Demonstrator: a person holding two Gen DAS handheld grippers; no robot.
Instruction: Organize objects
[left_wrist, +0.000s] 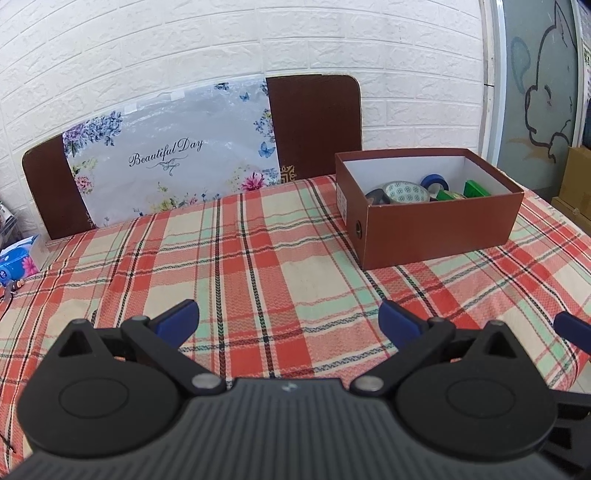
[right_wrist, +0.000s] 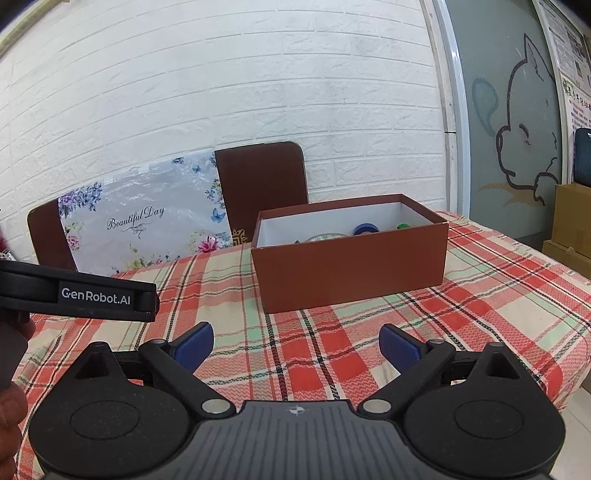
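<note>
A table (left_wrist: 258, 266) under a plaid cloth fills both views, and its near and middle stretches carry nothing. A brown board (left_wrist: 314, 125) with a floral sheet (left_wrist: 173, 155) is propped against the brick wall at the far edge. The box (left_wrist: 436, 225) is set toward the far right corner, lid off, and several things are seen lying in it: a patterned tape roll (left_wrist: 404, 192), a blue roll (left_wrist: 435, 181), a dark roll (left_wrist: 376, 195) and green pieces (left_wrist: 476, 190). In the right wrist view only their tops show above the box (right_wrist: 351, 273) wall.

The left gripper (left_wrist: 288, 317) is held low over the near edge, its blue pads spread wide with nothing between them. The right gripper (right_wrist: 295, 343) is likewise released and empty; the left gripper's black body (right_wrist: 92, 299) is seen just to its left.

No loose item is seen on the cloth, so the sorting is judged finished or close to it. If anything remains, it lies outside these views and would first have to be found. A tissue pack (left_wrist: 22, 258) and small clutter sit at the far left edge, apart from the box. Nothing is seen to block the way to the box.
</note>
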